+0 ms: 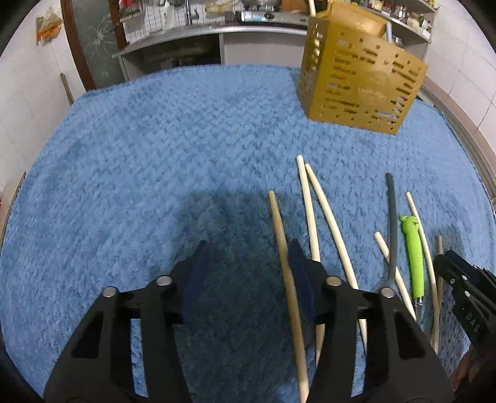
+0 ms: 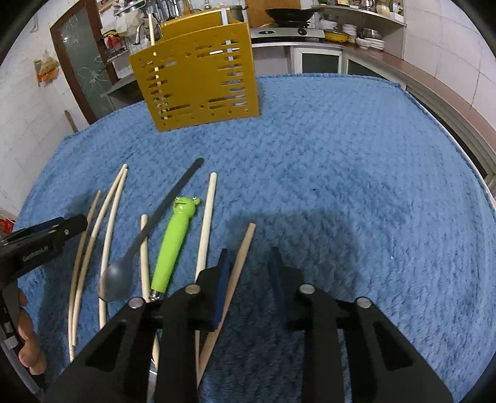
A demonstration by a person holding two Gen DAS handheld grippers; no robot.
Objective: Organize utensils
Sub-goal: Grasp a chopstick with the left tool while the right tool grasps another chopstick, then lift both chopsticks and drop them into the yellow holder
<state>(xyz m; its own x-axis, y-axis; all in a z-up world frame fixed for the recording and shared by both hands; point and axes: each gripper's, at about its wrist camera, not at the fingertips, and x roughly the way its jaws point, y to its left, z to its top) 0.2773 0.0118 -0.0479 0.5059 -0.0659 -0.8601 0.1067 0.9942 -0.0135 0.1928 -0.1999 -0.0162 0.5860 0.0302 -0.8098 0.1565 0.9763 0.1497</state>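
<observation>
Left gripper [image 1: 248, 257]: jaws are being held wide apart, nothing clamped. A tan wooden chopstick [image 1: 286, 279] is lying between them, just beside the right-hand pad; contact cannot be told.

Right gripper [image 2: 249, 266]: jaws also spread open, nothing gripped. A second tan wooden chopstick [image 2: 235, 276] is running along the inner face of its left pad, touching or nearly so.

The rest is being left loose on the blue fuzzy cloth [image 2: 356, 186] covering the table: pale wooden chopsticks [image 2: 206, 217], a grey long-handled spoon [image 2: 148, 232], a green frog-headed pen-like utensil [image 2: 173, 245].

The perforated yellow metal utensil holder [image 2: 198, 83] is standing upright at the far side of the cloth, well apart from both grippers, with one pale stick [image 2: 151, 28] and a metal handle showing inside.
</observation>
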